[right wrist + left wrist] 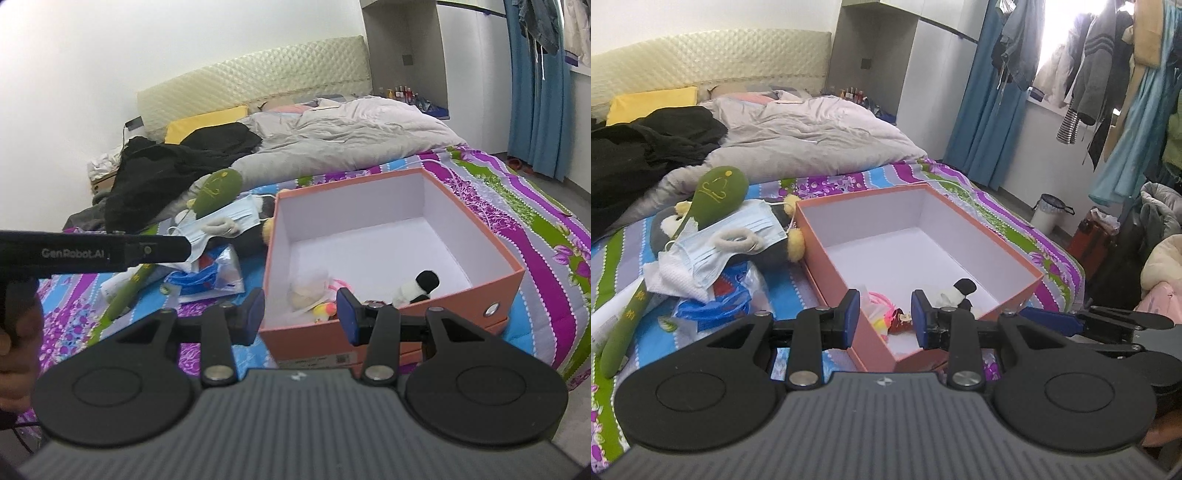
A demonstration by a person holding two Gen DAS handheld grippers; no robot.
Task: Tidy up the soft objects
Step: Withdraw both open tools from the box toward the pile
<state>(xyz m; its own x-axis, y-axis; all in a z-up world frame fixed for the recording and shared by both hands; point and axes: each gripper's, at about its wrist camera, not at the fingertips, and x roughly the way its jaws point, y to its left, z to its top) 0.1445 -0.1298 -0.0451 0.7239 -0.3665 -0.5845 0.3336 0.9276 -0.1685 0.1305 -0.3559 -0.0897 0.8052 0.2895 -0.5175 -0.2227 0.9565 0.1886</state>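
In the left wrist view, the left gripper (882, 316) has its jaws apart and holds nothing, hovering over the near corner of the orange box (831, 254). Inside the box, at this corner, lie a small panda toy (960, 291) and a pink item (879, 299). Left of the box lie the green plush spoon (716, 195) and a blue face mask (738, 232).

In the right wrist view, the right gripper (301, 314) is also open and empty, at the near wall of the orange box (406, 321). The panda toy (417, 286) lies inside, near this wall.
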